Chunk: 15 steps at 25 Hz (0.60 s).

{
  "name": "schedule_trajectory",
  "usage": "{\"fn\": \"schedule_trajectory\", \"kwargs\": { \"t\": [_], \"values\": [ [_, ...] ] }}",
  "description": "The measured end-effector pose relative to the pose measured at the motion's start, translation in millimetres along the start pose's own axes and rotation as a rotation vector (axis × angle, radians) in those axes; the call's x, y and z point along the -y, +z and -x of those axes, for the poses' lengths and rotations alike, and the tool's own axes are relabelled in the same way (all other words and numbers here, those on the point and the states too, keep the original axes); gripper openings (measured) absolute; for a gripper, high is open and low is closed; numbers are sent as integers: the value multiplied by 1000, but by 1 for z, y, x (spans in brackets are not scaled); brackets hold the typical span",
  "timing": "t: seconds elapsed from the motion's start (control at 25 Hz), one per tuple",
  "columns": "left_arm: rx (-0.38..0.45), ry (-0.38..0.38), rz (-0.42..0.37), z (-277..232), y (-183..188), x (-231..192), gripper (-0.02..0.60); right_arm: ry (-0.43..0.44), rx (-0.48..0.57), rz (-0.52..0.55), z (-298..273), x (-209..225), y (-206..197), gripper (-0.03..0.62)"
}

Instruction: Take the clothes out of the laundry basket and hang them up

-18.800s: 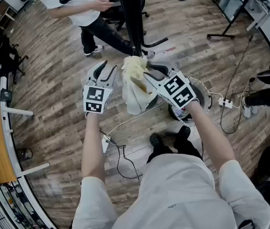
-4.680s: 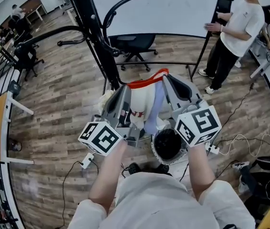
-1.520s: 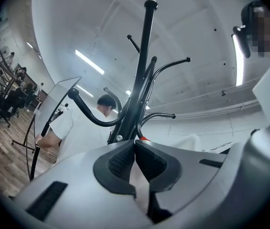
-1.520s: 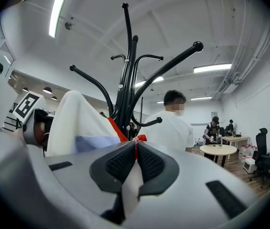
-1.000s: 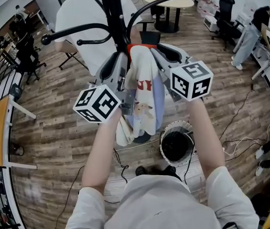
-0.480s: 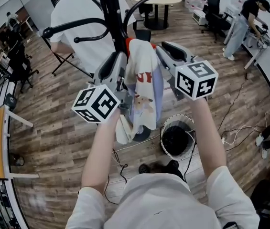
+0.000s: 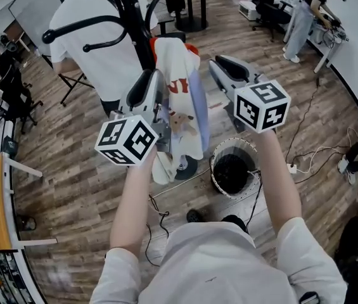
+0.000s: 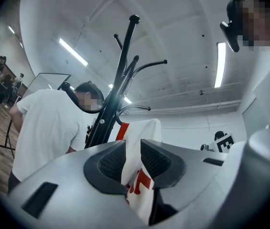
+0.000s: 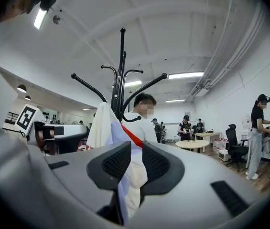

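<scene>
The left gripper (image 8: 134,149) and right gripper (image 9: 135,151) have smooth light-grey shells, with black, finely ribbed pads (image 8: 112,162) inside the jaws. Behind the jaws each carries a white cube (image 7: 127,139) with black square markers. The right gripper's jaws are closing, with cloth (image 9: 101,123) between them. The person wears a white short-sleeved shirt (image 7: 229,265) and dark shoes (image 7: 195,216).

- garment (image 7: 180,100): white, red print, pale lavender panel, red collar
- coat rack (image 7: 131,18) behind garment: black
- laundry basket (image 7: 229,144) below garment: black inside, pale rim
- floor (image 7: 71,170): brown wood planks
</scene>
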<state>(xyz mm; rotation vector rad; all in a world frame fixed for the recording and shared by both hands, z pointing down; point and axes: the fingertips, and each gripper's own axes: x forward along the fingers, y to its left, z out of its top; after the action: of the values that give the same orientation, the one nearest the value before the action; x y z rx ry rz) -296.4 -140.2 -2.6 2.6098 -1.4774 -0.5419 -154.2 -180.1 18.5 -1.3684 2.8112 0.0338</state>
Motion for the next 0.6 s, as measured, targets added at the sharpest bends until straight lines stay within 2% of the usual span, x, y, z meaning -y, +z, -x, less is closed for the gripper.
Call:
{"fn": "schedule_trajectory", "kwargs": {
  "t": [0.4, 0.6],
  "values": [
    [-10, 23, -67, 17, -23, 53, 87, 5, -9, -17, 62, 14, -20, 69],
    [-32, 22, -65, 17, -41, 87, 87, 15, -20, -3, 96, 20, -27, 57]
  ]
}}
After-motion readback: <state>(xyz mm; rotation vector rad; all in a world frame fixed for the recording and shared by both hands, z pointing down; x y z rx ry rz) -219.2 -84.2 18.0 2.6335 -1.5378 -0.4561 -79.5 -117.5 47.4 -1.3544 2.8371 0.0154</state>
